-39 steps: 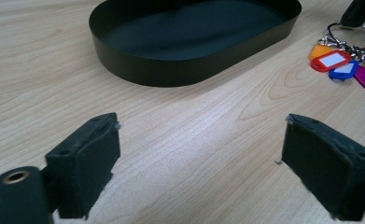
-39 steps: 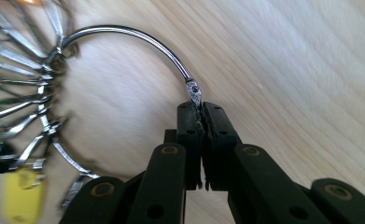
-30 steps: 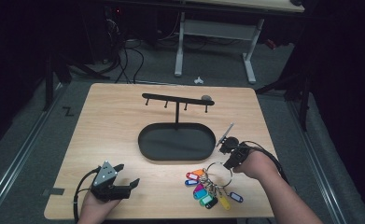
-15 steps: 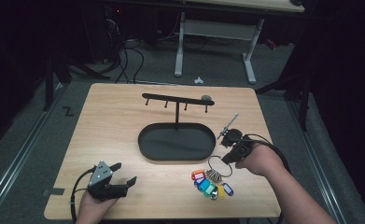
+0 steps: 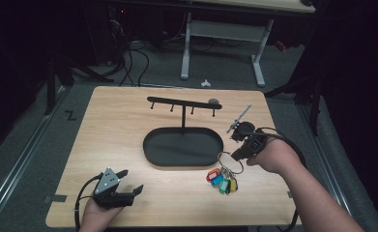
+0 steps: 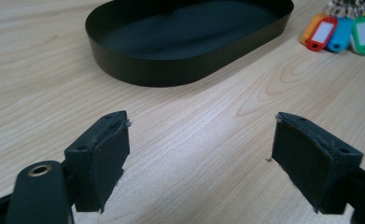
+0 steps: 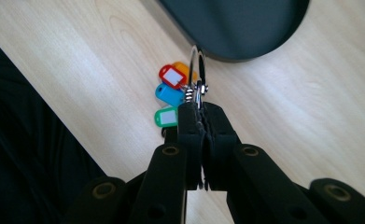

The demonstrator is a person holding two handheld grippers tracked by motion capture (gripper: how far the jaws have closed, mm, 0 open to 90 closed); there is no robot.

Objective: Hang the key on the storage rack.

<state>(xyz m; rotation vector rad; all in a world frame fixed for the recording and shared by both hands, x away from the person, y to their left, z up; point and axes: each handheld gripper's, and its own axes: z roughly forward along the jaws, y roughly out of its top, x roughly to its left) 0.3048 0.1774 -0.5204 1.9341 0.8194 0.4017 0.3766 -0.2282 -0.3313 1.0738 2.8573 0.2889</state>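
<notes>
A metal key ring (image 7: 197,70) carries several coloured key tags (image 5: 221,181), red, blue, green and orange. My right gripper (image 5: 236,154) is shut on the ring (image 5: 230,162) and holds it above the table, right of the black oval tray (image 5: 182,147). The tags (image 7: 171,93) hang below the ring. A black stand with a hook bar (image 5: 181,103) rises from the tray's far side. My left gripper (image 5: 131,181) rests near the table's front left edge, open, with nothing between its pads (image 6: 103,154). The tray (image 6: 171,70) lies ahead of it, the tags (image 6: 339,32) to its far right.
The wooden table (image 5: 109,130) has bare room on its left half. A small dark object (image 5: 214,102) lies by the bar's right end. Beyond the table stand a desk's white legs (image 5: 185,46) and cables (image 5: 133,53) on the floor.
My right gripper has moved the ring and tags away from the front edge and up, closer to the tray's right end. The left gripper has stayed in place.
</notes>
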